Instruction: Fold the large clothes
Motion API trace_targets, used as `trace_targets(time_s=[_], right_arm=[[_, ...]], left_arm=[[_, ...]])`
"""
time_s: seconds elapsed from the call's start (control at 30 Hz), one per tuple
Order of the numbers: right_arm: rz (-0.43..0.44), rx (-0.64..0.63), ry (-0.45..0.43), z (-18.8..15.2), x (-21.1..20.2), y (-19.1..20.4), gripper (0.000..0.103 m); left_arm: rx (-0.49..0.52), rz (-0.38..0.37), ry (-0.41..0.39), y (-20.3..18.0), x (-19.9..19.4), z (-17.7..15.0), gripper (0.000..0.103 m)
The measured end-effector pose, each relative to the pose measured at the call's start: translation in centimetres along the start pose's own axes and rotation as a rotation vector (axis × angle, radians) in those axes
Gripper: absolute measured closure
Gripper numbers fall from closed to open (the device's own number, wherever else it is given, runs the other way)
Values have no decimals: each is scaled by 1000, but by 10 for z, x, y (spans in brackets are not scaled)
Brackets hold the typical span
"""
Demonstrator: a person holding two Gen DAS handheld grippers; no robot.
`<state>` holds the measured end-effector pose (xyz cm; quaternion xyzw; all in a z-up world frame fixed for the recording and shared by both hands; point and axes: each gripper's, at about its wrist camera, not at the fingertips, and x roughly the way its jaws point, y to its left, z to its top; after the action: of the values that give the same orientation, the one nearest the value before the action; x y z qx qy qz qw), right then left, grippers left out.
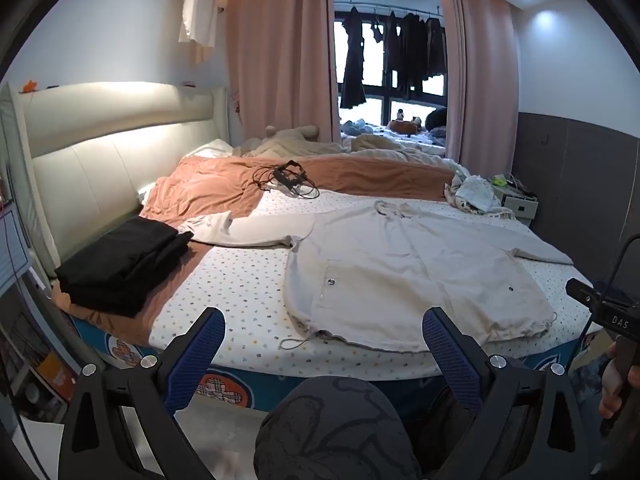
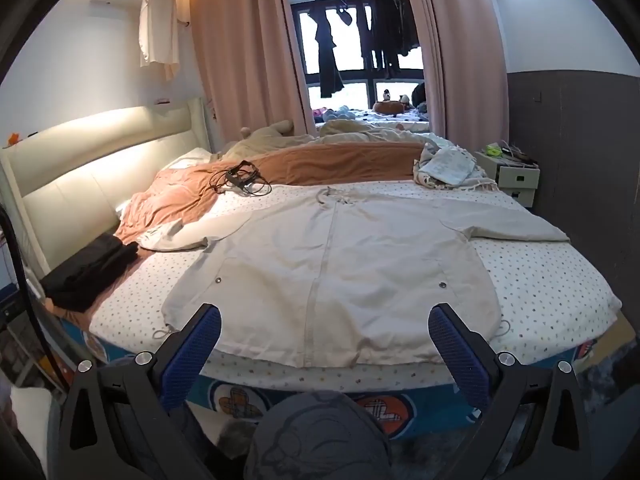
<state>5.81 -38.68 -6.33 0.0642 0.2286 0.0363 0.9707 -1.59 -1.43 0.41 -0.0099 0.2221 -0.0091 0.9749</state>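
The left gripper (image 1: 324,334) has its jaws spread wide with nothing between them, held off the near edge of the bed (image 1: 248,288) and aimed along the mattress. The right gripper (image 2: 325,330) is likewise spread wide and empty, tipped slightly downward over the same near edge. In the left wrist view, the right gripper's black body and the hand (image 1: 618,380) holding it show at the right border, mostly cut off.

The beige jacket (image 2: 332,256) lies flat, front up, across the middle of the bed, hem at the near edge, collar toward the far side, sleeves spread to either side. The left sleeve's cuff is crumpled and hard to read. A folded black stack (image 1: 124,264) sits at the near left corner by the headboard (image 1: 100,152). An orange blanket (image 2: 320,164) is bunched along the far side, tangled black cables (image 2: 240,182) on it.

A dark patterned knee (image 2: 320,440) blocks each view's lower centre.
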Motion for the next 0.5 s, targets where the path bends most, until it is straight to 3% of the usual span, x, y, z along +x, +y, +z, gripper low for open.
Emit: trace_targets(time_s=[0.33,0.5], right_arm=[[6,11,2,-5,-7,6,0],[8,-9,-4,-5,-10,12,0]], left_arm=[[-2,-22,19,-5,-3,3,4],[-32,-3,-13,0,-11,2,4]])
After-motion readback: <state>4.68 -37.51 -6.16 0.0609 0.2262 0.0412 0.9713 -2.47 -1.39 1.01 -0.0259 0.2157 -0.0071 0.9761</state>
